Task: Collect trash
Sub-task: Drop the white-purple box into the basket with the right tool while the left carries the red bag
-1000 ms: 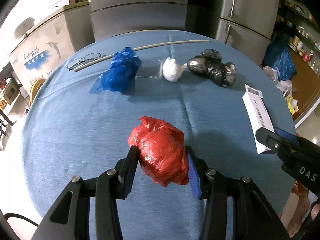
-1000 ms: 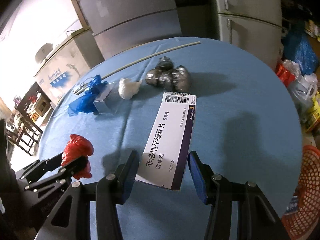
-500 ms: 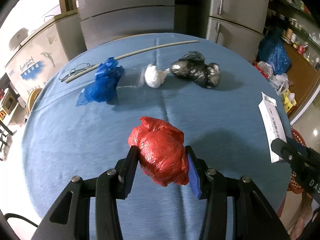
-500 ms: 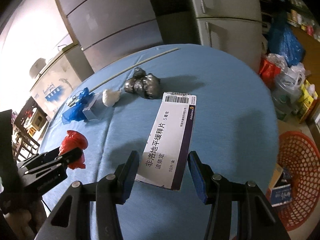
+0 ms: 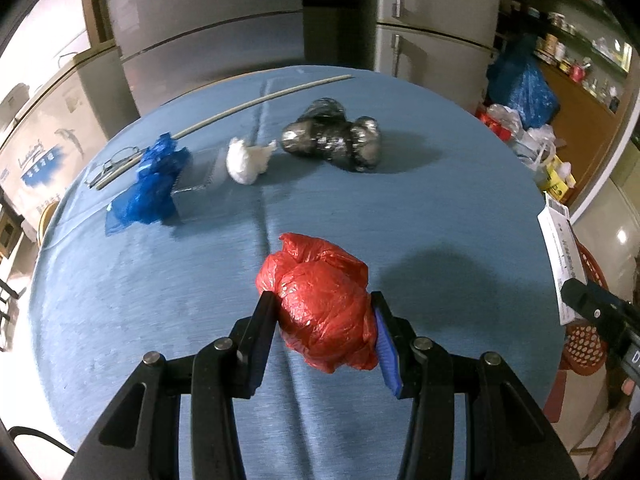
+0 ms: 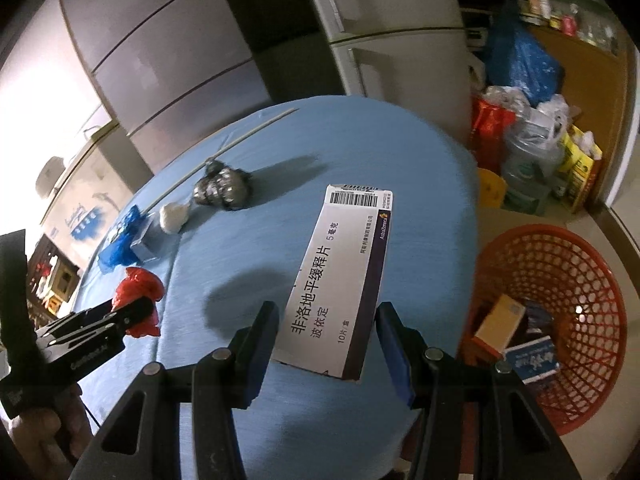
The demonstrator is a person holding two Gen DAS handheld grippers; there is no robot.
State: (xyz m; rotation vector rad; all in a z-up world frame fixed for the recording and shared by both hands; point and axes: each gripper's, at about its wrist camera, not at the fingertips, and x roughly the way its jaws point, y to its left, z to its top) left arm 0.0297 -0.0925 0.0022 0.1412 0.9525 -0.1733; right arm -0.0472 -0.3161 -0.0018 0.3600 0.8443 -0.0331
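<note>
My left gripper (image 5: 324,328) is shut on a crumpled red plastic bag (image 5: 320,296) and holds it above the round blue table (image 5: 160,300). My right gripper (image 6: 328,332) is shut on a white and purple medicine box (image 6: 340,276), held over the table's right edge. The red bag also shows in the right wrist view (image 6: 138,292), and the box in the left wrist view (image 5: 560,248). An orange mesh trash basket (image 6: 560,276) stands on the floor to the right of the box, with small boxes inside.
At the table's far side lie a blue plastic bag (image 5: 152,184), a white wad (image 5: 248,160), a black bag (image 5: 336,140), glasses (image 5: 116,164) and a long thin rod (image 5: 248,104). Fridges stand behind. Bags and bottles (image 6: 528,148) crowd the floor at right.
Both grippers have lifted and swung to the right with their loads. The medicine box has moved from over the table to its right edge, and the orange basket has come into view.
</note>
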